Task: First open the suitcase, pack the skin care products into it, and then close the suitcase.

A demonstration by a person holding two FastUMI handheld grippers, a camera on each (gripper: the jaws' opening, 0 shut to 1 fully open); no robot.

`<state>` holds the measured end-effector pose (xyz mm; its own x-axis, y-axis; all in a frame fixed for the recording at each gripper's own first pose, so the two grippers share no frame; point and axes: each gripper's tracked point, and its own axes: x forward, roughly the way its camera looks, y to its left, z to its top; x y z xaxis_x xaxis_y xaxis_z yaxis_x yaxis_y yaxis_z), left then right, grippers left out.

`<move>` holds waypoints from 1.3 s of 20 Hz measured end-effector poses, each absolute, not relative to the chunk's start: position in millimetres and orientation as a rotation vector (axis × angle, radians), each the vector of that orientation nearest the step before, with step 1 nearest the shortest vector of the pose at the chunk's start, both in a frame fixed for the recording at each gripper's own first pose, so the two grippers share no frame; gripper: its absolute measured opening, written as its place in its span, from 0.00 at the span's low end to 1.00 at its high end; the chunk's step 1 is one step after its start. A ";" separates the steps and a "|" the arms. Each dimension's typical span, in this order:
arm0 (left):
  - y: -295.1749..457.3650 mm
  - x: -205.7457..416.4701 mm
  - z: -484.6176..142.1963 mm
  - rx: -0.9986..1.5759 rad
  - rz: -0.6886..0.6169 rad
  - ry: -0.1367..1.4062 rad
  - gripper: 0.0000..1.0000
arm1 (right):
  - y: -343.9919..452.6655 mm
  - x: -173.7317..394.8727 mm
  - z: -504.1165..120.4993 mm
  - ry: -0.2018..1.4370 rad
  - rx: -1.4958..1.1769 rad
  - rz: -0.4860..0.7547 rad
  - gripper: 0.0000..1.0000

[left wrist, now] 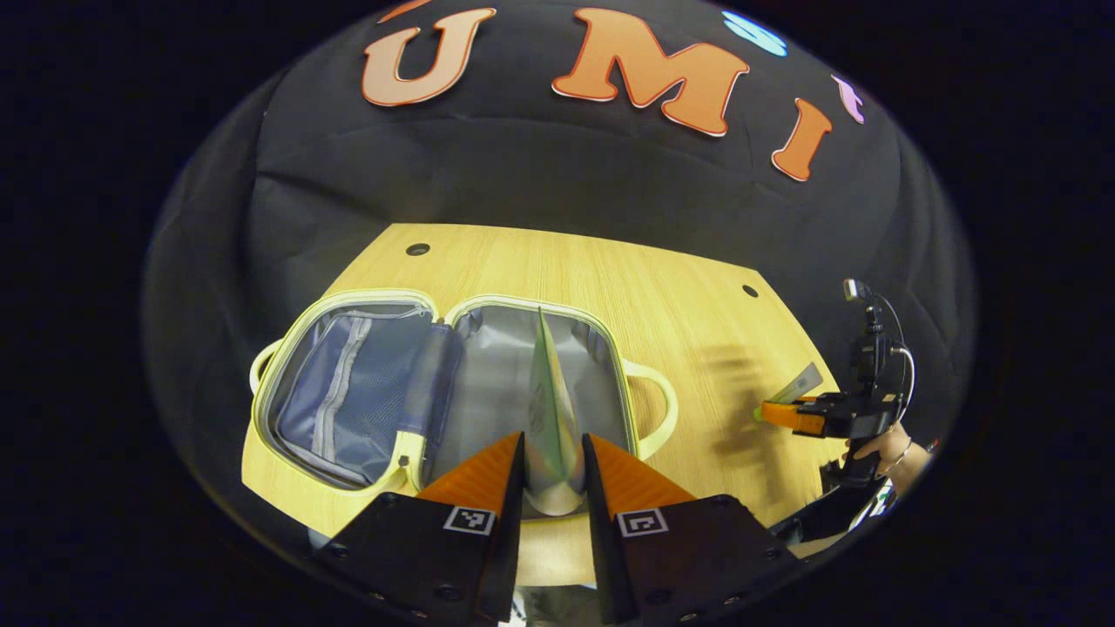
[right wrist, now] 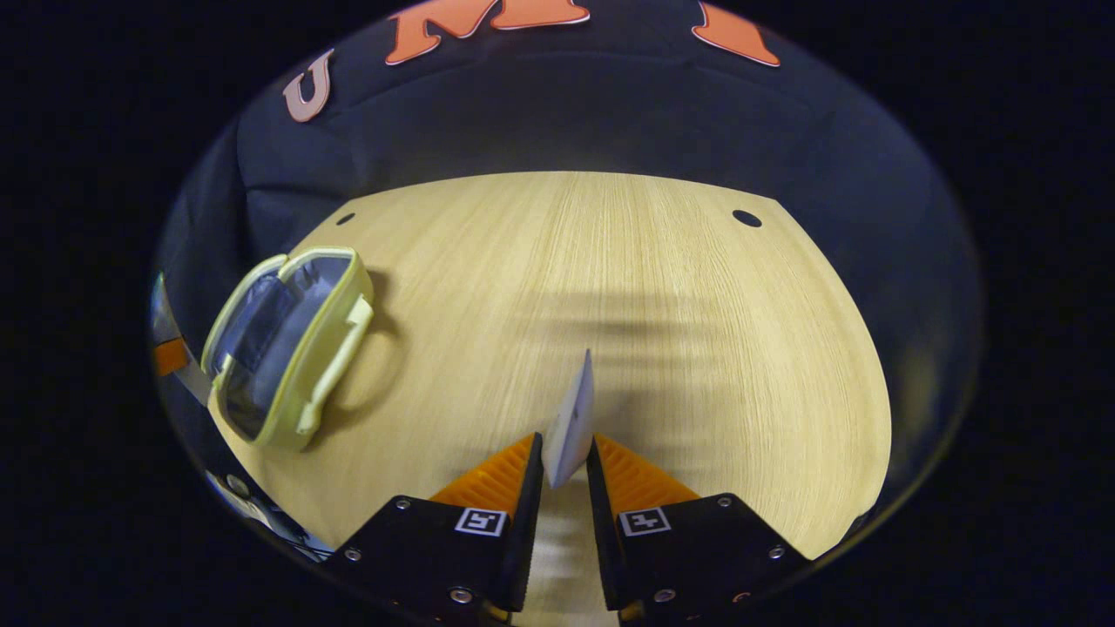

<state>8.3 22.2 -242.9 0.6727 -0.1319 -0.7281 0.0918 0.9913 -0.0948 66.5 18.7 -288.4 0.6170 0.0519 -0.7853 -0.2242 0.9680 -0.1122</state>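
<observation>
Both grippers pinch a flat packet, with the suitcase lying open on the wooden surface.

In the left gripper view, the left gripper [left wrist: 554, 453] has its fingers closed on a thin packet [left wrist: 551, 409] that stands on edge between them and reaches forward over the right half of the open suitcase [left wrist: 366, 383], just ahead of the fingertips; the zipped mesh half lies ahead and to the left. Far off to the right of these fingers, a hand [left wrist: 880, 448] holds the other gripper above the surface [left wrist: 679, 296]. In the right gripper view, the right gripper [right wrist: 564, 453] is closed on a pale sachet [right wrist: 572, 422], edge-on between the fingers, above bare surface; the suitcase sits well apart, ahead and to the left.
</observation>
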 end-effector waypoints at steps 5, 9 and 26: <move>28.7 16.6 -249.8 0.051 -0.332 1.023 0.36 | 61.3 46.0 -250.5 0.914 -0.031 0.187 0.34; 39.9 32.4 -279.7 0.062 -0.368 1.188 0.36 | 87.0 28.3 -231.6 0.910 0.030 0.198 0.33; 75.4 55.0 -309.6 0.149 -0.386 1.175 0.98 | 136.6 -24.1 -216.1 0.928 0.002 0.205 0.33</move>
